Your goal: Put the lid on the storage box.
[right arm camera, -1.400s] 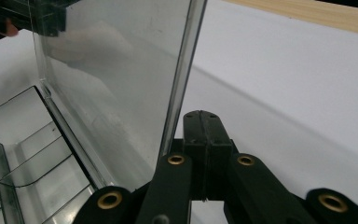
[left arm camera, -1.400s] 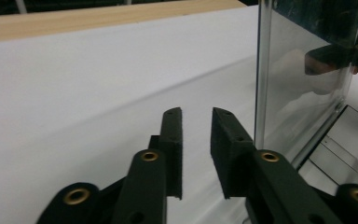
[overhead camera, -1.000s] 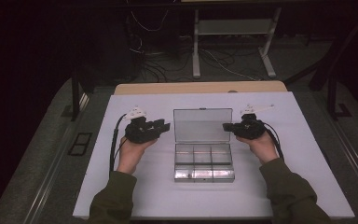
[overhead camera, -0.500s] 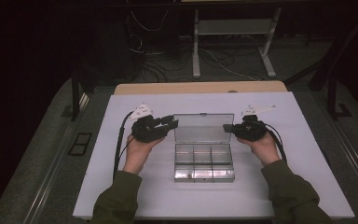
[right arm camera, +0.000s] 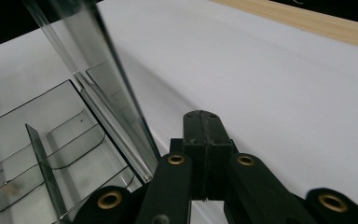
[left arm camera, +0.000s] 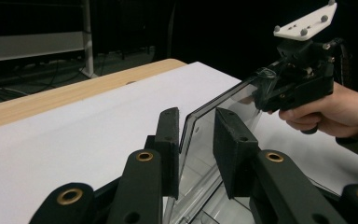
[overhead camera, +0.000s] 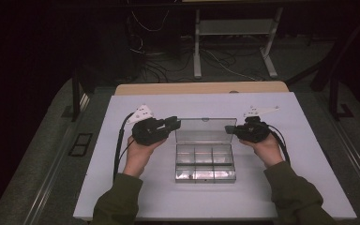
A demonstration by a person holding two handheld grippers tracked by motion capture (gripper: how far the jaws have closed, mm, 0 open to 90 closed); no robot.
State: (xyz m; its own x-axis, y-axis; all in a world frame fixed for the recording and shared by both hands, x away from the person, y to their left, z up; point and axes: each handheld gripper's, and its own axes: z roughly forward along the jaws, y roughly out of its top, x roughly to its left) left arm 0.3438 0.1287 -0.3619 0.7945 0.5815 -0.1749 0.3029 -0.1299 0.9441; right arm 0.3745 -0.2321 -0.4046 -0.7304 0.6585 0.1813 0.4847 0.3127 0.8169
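Two level hand-held grippers at the raised lid: left narrowing, astride its edge; right pressed together.

R gripper shut — clear lid beside.

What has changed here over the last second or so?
The left gripper moved in toward the clear box's raised lid, and its jaws have just been closing; the lid edge now stands between them, not yet pinched. The right gripper stayed shut at the lid's other side, and the compartment box kept its place on the white table.
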